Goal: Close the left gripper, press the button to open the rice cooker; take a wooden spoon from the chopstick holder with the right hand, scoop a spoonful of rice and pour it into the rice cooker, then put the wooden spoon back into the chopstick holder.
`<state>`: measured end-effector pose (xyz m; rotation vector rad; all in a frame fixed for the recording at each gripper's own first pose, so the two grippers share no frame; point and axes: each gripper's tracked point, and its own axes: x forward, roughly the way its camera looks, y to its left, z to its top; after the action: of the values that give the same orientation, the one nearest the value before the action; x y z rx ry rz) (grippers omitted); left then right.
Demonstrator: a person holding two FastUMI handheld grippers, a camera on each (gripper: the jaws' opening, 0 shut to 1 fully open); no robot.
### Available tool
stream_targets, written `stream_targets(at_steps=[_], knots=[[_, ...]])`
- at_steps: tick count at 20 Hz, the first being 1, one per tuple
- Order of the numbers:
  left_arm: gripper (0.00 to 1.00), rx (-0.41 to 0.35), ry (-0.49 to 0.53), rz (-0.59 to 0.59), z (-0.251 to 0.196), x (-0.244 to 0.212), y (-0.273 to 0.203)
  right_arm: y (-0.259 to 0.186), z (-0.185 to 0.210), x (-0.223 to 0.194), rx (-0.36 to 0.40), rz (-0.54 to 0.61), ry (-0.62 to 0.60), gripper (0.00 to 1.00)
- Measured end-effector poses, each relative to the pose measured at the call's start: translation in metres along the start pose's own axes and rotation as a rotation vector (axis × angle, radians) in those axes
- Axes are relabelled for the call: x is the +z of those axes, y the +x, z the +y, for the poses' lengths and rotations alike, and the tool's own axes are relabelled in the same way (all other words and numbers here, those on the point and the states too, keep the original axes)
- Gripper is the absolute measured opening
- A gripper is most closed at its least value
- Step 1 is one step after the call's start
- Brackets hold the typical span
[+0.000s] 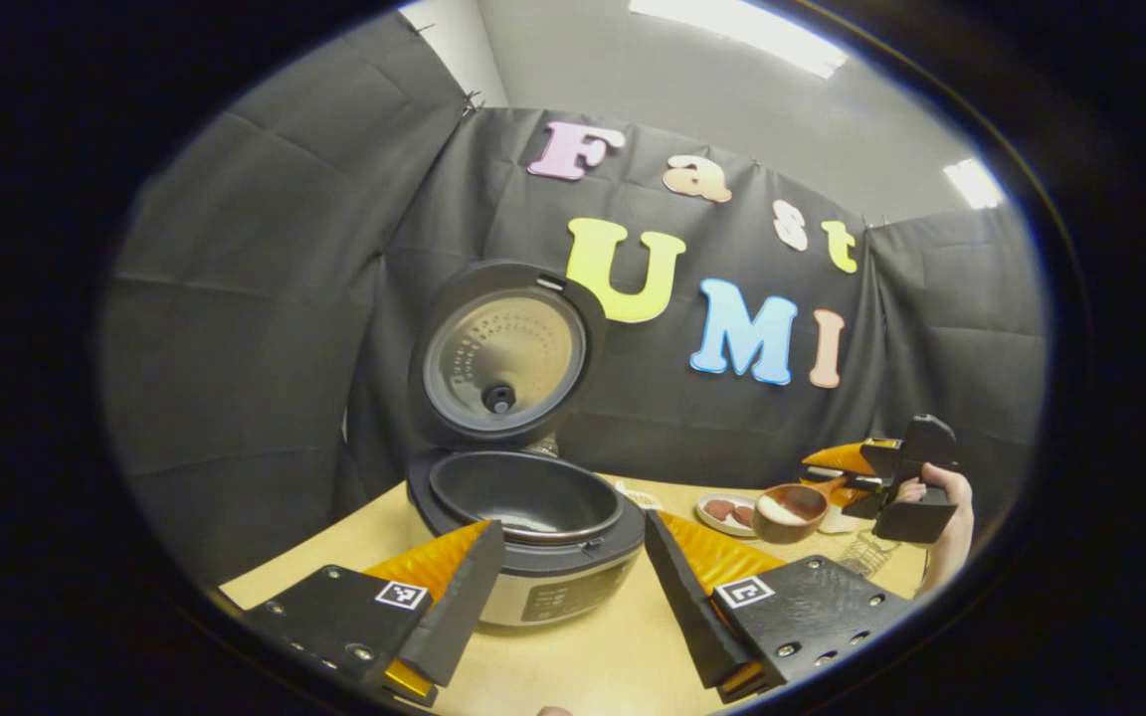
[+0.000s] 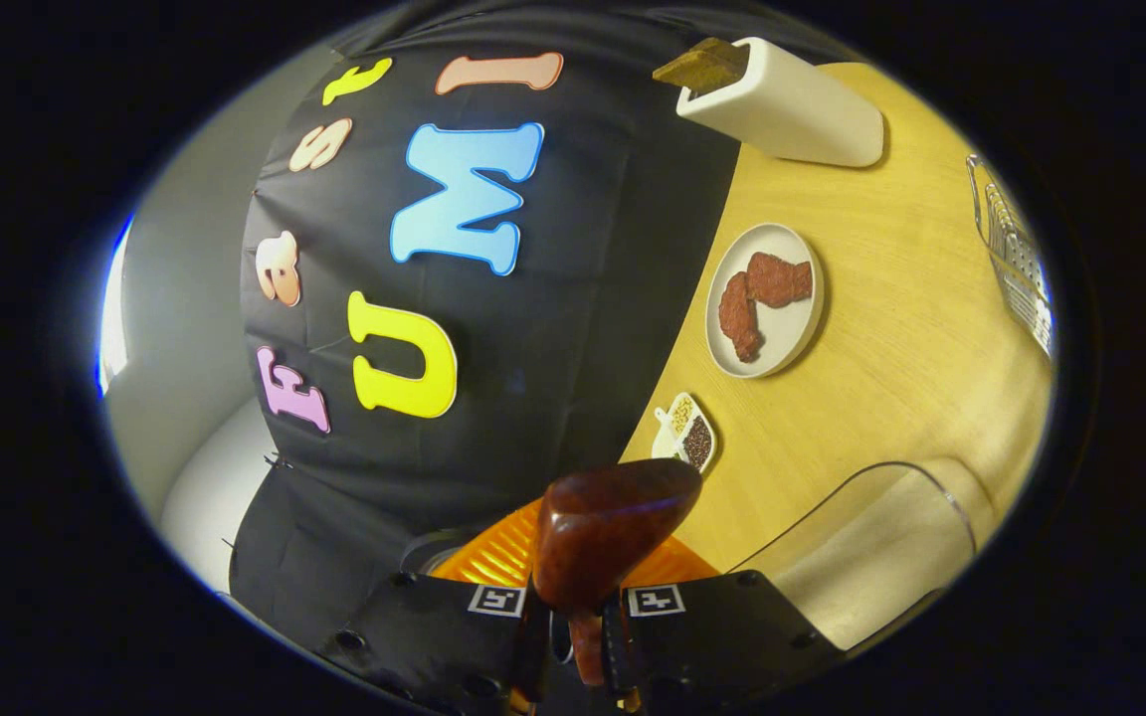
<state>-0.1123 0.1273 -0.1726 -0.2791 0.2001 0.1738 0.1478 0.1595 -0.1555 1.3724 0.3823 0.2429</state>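
Rice cooker (image 1: 525, 517) sits at centre left on the table (image 1: 573, 646), lid up for pouring. The left gripper (image 1: 573, 577) hangs wide open and empty before it. Farther right, the right gripper (image 2: 573, 636) clamps the wooden spoon (image 2: 603, 522), carrying rice level toward the pot.

One rice cooker (image 1: 528, 527) – one wooden spoon (image 2: 605, 527) – one plate (image 2: 764, 300) – two grippers: left (image 1: 573, 587), right (image 2: 573, 636).

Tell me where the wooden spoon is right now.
In the right gripper view the wooden spoon is clamped in the right gripper, bottom centre, above the table.
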Motion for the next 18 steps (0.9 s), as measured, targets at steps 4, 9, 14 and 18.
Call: stream_targets(at_steps=[4,9,14,18], knots=[[0.89,0.017,-0.022,-0.008,0.015,0.002,-0.003,0.032,0.026,-0.028,0.024,0.022,0.049,0.23],[0.89,0.048,-0.034,-0.022,0.034,0.010,-0.008,0.076,0.060,-0.076,0.057,0.114,0.047,0.23],[0.89,0.094,-0.056,-0.041,0.059,0.015,-0.018,0.120,0.079,-0.130,0.047,0.196,-0.013,0.23],[0.88,0.131,-0.062,-0.048,0.080,0.014,-0.024,0.144,0.097,-0.166,0.048,0.222,-0.120,0.23]])
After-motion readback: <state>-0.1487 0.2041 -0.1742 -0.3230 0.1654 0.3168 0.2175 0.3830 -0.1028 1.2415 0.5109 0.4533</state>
